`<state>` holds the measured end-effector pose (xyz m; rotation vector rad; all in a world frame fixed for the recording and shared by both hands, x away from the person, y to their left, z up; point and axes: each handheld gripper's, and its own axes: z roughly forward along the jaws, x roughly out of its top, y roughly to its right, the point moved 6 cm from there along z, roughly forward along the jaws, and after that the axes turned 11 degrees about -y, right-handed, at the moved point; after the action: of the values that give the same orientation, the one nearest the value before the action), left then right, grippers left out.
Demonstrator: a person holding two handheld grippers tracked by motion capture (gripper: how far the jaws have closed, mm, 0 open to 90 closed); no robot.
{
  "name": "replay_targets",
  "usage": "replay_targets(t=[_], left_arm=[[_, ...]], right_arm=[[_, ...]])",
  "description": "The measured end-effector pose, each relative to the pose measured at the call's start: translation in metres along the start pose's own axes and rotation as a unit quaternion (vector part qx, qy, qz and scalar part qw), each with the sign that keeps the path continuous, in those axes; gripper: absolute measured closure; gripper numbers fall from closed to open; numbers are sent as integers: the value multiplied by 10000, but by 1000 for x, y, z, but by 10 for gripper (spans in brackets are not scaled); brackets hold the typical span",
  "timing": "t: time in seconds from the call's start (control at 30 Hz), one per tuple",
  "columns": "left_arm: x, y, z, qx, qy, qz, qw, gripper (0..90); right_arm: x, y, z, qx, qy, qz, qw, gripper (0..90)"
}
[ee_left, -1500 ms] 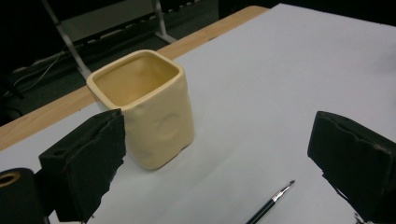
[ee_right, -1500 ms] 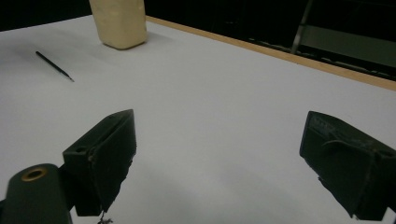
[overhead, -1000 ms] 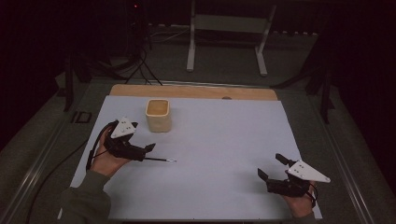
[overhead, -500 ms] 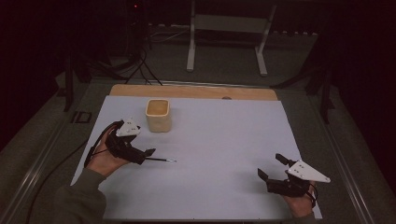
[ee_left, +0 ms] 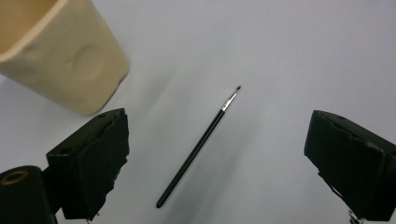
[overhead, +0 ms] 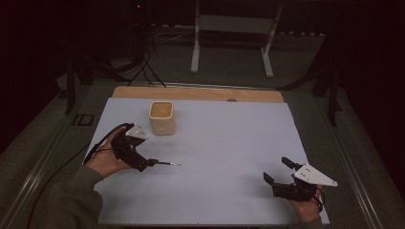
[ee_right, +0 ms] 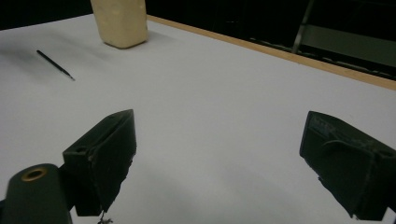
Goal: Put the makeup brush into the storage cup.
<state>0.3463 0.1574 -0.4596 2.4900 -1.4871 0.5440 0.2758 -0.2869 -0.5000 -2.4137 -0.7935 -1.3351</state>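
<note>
Nearest to you, your right hand (overhead: 305,210) rests low at the front right corner of the desk (overhead: 229,157), palm down on the pale sheet, wrist coming in from the bottom edge. The right tongs (overhead: 278,171) point away from you and slightly leftward across the sheet, their grey three-cornered plate lying flat on top. Their jaws stand wide apart and hold nothing; in the right gripper view there is bare sheet between them.

Your left forearm, in a dark green sleeve (overhead: 71,200), enters from the bottom left and angles up toward the middle left of the desk. Your left hand (overhead: 107,160) wraps the grip with the cable looping out behind it, and the left tongs (ee_left: 215,163) tip downward and to the right. Their jaws are also spread wide, with nothing gripped.

The thin black paintbrush (ee_left: 198,147) lies flat on the sheet between those spread jaws, touching neither one in the left gripper view. Its fine bristle tip points away from the left tongs, its blunt end toward them. In the high view it lies just right of the left tongs, tip toward the desk's middle.

Farther back, just beyond your left hand, a cream-coloured cup (overhead: 161,117) stands upright on the sheet, apart from the paintbrush. Behind it runs the wooden back edge (overhead: 200,93) of the desk.
</note>
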Motion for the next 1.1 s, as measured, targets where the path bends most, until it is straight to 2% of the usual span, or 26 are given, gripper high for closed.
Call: replay_targets(t=[0.27, 0.57, 0.93, 1.1], left_arm=[[-1, -2, 6, -11, -265, 23, 9996, 92], [1, -5, 19, -126, -532, 7, 9985, 98], [1, -7, 38, -154, -989, 77, 9950, 98], [1, -7, 50, -163, -1257, 148, 9918, 99]], right_arm=[[0, 0, 0, 2, -8, -4, 10000, 107], [0, 0, 0, 2, -11, -7, 10000, 107], [0, 0, 0, 2, -10, -10, 10000, 107], [0, 0, 0, 1, -14, -10, 10000, 107]])
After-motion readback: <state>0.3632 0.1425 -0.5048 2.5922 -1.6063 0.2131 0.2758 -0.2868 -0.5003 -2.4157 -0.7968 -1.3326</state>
